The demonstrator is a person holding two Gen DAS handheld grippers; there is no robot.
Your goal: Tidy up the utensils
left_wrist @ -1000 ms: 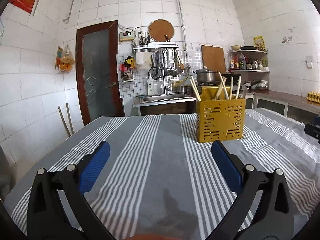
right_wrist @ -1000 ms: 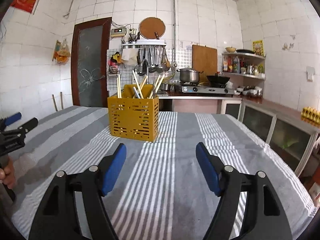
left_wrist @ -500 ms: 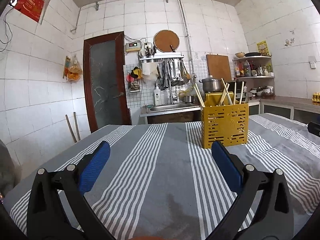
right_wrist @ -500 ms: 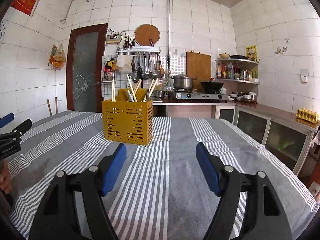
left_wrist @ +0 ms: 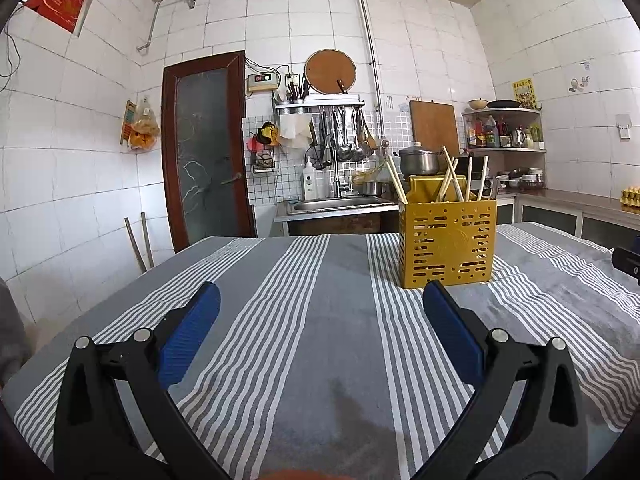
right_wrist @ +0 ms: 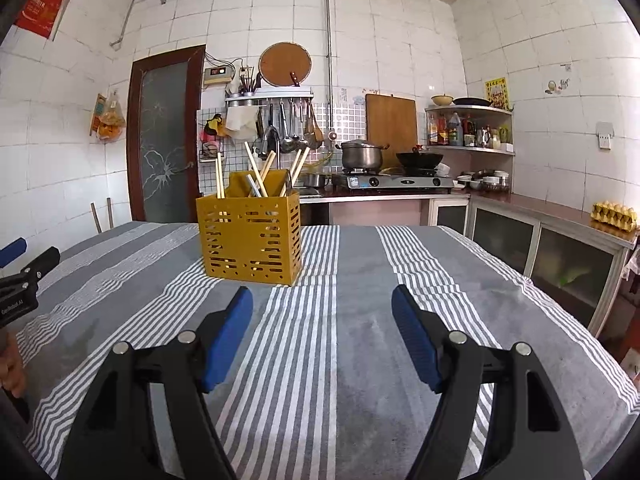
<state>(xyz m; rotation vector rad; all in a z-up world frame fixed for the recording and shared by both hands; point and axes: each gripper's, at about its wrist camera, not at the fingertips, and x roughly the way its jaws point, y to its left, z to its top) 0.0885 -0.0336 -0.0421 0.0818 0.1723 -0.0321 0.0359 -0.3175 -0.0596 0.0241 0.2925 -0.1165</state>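
A yellow slotted utensil holder (left_wrist: pixel 447 241) stands on the grey striped tablecloth (left_wrist: pixel 320 320), with several wooden chopsticks (left_wrist: pixel 450 180) sticking up out of it. It also shows in the right wrist view (right_wrist: pixel 250 238), ahead and to the left. My left gripper (left_wrist: pixel 320 312) is open and empty, low over the cloth, with the holder ahead on its right. My right gripper (right_wrist: pixel 322 316) is open and empty, low over the cloth. The left gripper's tip (right_wrist: pixel 24 272) shows at the left edge of the right wrist view.
Behind the table are a sink counter (left_wrist: pixel 336 208), a hanging utensil rack (left_wrist: pixel 320 104), a stove with a pot (right_wrist: pixel 362 156) and wok, and a corner shelf (right_wrist: pixel 468 128). A brown door (left_wrist: pixel 204 148) is at the back left. A counter (right_wrist: pixel 560 216) runs along the right.
Both grippers have tilted up a little, so the table and holder sit lower in view. Both stay open and empty. The holder has not moved.
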